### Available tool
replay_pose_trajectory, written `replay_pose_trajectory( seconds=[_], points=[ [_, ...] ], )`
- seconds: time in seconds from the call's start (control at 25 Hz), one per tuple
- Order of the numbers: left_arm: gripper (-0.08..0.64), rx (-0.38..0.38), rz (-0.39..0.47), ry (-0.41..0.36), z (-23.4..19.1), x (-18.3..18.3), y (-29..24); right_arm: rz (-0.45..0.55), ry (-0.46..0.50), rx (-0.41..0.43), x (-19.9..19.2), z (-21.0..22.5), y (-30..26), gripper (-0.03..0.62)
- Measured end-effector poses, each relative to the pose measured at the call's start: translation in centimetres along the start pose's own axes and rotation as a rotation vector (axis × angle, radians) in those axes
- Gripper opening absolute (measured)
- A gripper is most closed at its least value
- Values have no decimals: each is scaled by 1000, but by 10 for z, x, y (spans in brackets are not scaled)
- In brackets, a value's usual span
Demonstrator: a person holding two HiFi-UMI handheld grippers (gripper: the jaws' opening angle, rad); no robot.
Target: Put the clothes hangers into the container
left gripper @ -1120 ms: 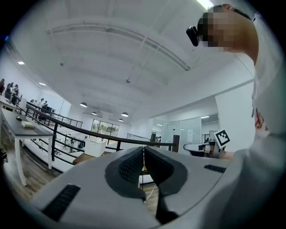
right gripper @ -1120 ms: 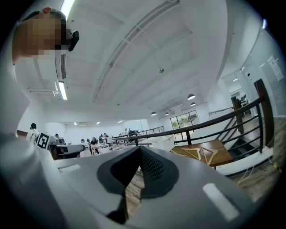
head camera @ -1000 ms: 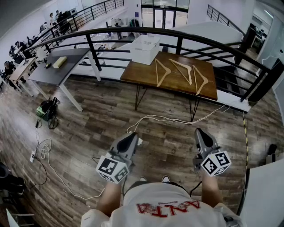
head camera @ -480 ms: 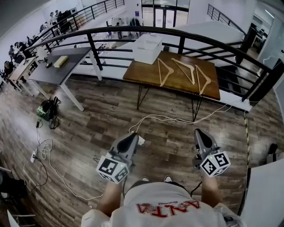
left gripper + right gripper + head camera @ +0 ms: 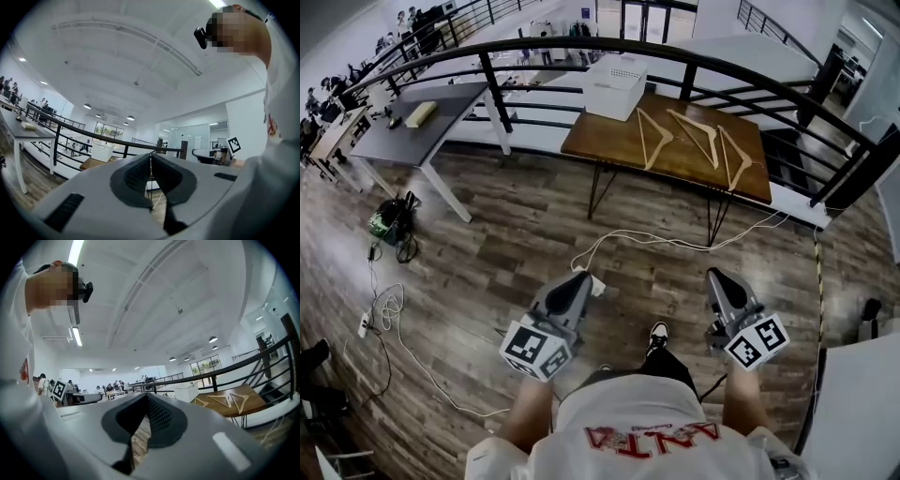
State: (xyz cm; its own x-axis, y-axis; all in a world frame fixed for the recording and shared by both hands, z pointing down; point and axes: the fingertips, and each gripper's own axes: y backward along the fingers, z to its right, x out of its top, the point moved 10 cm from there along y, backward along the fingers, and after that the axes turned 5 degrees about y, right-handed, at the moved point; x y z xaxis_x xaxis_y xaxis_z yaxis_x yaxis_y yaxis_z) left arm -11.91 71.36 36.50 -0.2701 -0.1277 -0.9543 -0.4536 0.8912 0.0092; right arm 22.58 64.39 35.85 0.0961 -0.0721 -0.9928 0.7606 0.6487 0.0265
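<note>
A step forward brings the person nearer the wooden table [image 5: 602, 141] with three hangers [image 5: 694, 132] and white basket [image 5: 614, 84]; left gripper [image 5: 576, 279] and right gripper [image 5: 718, 279] stay closed, empty, so nothing is picked yet

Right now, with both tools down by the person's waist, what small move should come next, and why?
Probably a step toward the brown wooden table. The three light wooden clothes hangers lie flat on it beside the white perforated container, well beyond reach. The left tool and right tool are both shut and empty, over the wood-plank floor.
</note>
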Motion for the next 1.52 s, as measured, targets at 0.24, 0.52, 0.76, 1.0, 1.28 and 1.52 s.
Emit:
replay_pose_trajectory(
  seconds=[0.24,0.52,0.76,1.0,1.28,1.52],
  points=[
    [14,18,1,-11,-36,5,-3,-33,18,-24,-12,4,-43,2],
    [14,71,-23,-17,-72,10,-79,-51,-27,-20,-21,82,-110,2],
    [14,86,-37,-27,-80,24,-178,-95,27,-11,-8,173,-154,2],
    [14,103,-53,-32,-78,18,-288,-103,26,21,-1,276,-179,2],
    [14,117,-91,-33,-77,6,-358,2,-32,78,-9,343,-182,2],
    [14,83,-117,-46,-94,16,-423,29,-11,84,-3,379,-204,2]
  ],
)
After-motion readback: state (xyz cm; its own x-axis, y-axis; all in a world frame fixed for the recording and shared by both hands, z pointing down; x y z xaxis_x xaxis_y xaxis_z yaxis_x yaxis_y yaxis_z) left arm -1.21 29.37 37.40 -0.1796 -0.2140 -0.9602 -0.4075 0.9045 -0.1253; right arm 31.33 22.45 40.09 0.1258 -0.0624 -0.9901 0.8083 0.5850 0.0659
